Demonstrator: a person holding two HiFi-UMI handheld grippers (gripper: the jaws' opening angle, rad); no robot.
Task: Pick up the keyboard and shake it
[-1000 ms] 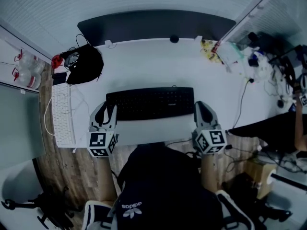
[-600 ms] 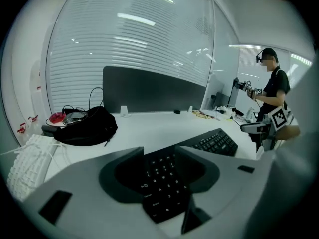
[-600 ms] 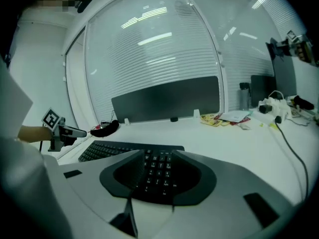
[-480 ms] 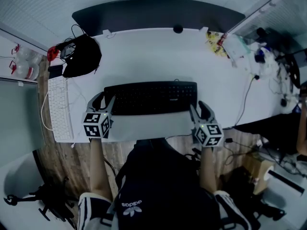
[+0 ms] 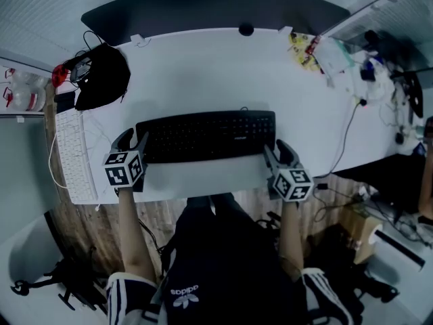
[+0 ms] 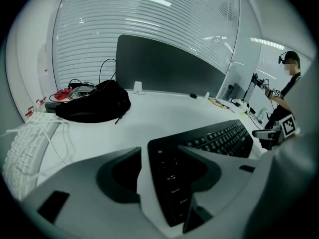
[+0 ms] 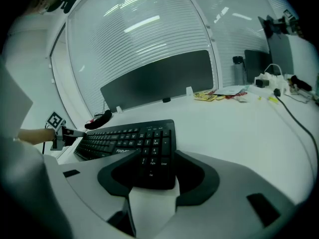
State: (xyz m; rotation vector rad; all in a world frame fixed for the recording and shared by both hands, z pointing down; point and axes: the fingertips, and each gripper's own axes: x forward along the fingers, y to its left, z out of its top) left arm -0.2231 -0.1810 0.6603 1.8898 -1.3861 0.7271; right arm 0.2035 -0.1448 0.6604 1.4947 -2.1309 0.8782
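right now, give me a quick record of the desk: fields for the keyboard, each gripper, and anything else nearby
black keyboard: lying on the white desk, near its front edge
left gripper: at the keyboard's left end; jaws have just been opening; end sits between them, unclamped
right gripper: at the keyboard's right end; jaws have just been opening; end sits between them, unclamped
black bag: back left of the desk
white keyboard: left of the left gripper

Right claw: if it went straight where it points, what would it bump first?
Probably the black keyboard: its right end sits between the jaws of the right claw, which have just been opening.
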